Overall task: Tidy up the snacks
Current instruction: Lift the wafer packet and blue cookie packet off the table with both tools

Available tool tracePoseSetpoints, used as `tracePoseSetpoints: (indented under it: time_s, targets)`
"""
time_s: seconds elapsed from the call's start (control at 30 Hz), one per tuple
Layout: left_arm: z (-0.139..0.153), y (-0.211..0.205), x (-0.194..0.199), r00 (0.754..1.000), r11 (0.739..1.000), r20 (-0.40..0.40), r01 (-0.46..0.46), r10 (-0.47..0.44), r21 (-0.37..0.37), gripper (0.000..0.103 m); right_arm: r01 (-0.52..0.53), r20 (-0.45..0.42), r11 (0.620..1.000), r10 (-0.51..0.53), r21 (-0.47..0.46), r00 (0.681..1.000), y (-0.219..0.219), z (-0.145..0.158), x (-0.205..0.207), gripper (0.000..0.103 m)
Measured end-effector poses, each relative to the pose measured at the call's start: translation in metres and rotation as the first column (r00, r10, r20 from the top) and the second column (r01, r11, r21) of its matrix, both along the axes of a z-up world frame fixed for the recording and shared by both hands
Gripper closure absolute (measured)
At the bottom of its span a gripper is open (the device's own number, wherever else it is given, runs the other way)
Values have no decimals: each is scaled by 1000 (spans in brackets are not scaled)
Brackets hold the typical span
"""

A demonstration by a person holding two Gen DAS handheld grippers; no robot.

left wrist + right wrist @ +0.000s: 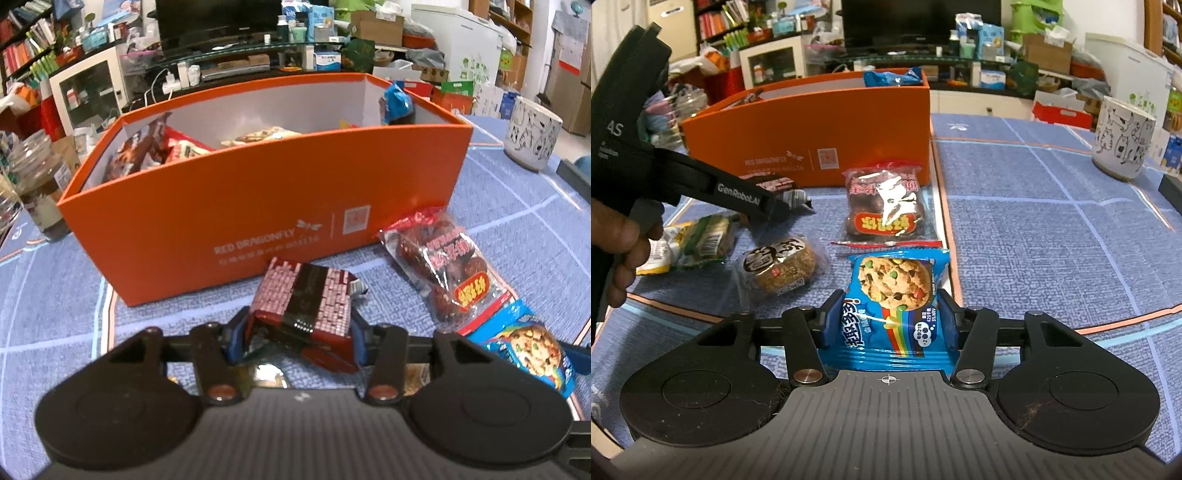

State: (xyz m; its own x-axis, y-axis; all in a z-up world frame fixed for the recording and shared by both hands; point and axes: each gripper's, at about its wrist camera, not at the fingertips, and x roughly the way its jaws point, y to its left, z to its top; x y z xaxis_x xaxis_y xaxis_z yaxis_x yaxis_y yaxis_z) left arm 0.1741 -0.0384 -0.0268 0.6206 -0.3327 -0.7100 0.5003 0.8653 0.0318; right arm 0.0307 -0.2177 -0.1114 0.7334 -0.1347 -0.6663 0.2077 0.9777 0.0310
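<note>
My left gripper (299,332) is shut on a dark red and pink snack pack (301,295), just in front of the orange box (258,206), which holds several snacks. In the right wrist view that same gripper (777,206) reaches in from the left, held by a person's hand (624,251). My right gripper (890,314) is shut on a blue cookie pack (894,284) lying on the blue tablecloth, its blue pads pressing both sides. A clear pack of red dates (884,206) lies between the cookie pack and the box.
A round brown cake pack (781,269) and a green-yellow pack (701,240) lie to the left of the cookie pack. A white mug with cat drawings (1123,140) stands at the far right. Glass jars (40,184) stand left of the box.
</note>
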Motion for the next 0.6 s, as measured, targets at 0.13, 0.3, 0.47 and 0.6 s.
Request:
tracePoseSetpoints:
  time_s: [0.13, 0.3, 0.47, 0.6]
  targets:
    - [4, 2, -2, 1000, 1000, 8, 8, -8, -8, 53, -4, 2, 1000, 4, -3, 1000, 0, 1, 0, 64]
    - [3, 1, -3, 1000, 1000, 9, 15, -14, -2, 53, -8, 5, 1000, 8, -11, 1000, 2, 2, -1, 64]
    - [8, 3, -7, 1000, 1000, 19, 14, -14, -5, 53, -11, 10, 999, 11, -36, 1000, 5, 8, -3, 64]
    - [14, 7, -15, 999, 1000, 34, 25, -25, -3, 53, -23, 17, 999, 24, -49, 1000, 6, 13, -10, 64]
